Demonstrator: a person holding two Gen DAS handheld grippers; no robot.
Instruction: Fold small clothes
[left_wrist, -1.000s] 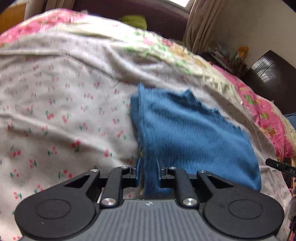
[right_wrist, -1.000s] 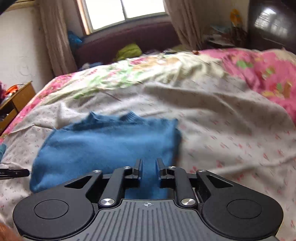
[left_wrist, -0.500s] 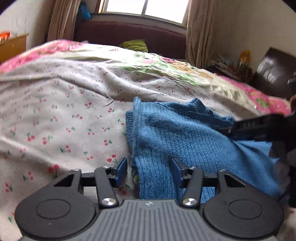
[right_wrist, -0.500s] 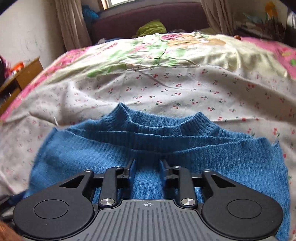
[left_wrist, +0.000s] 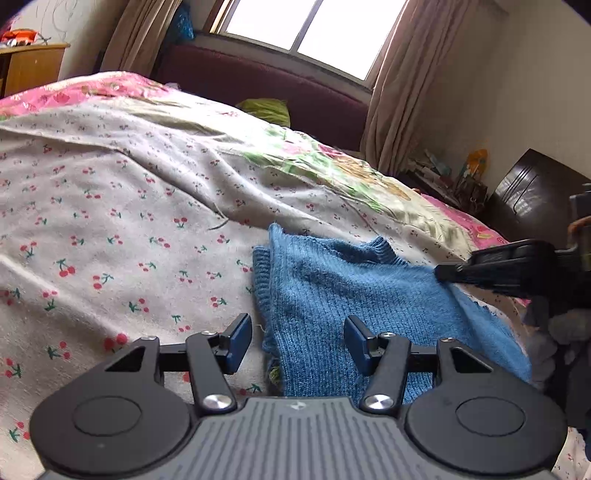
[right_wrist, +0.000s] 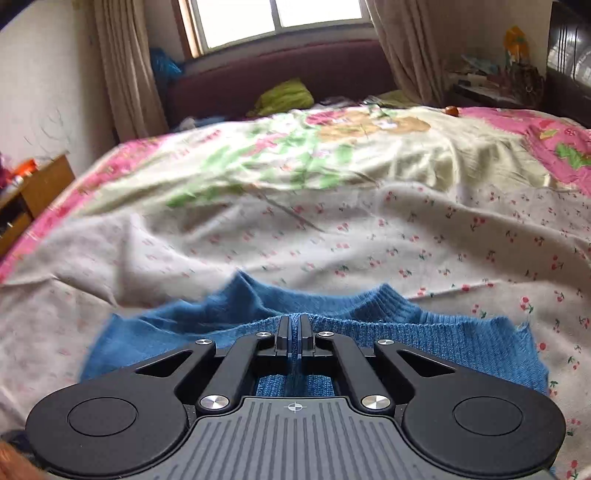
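A small blue knitted sweater lies folded on the cherry-print sheet of a bed. My left gripper is open, its jaws wide apart over the sweater's near left edge, holding nothing. My right gripper is shut on the sweater, pinching a fold of knit near the ribbed collar. The right gripper's black fingers show at the right of the left wrist view, on the sweater's far right edge.
A flowered pink and cream quilt covers the far half of the bed. Beyond it are a maroon headboard, a green cloth, a window and curtains. A wooden cabinet stands left, a dark cabinet right.
My left gripper let go of the sweater's edge and opened wide. My right gripper closed on the sweater near the collar and moved it toward the far side of the bed.
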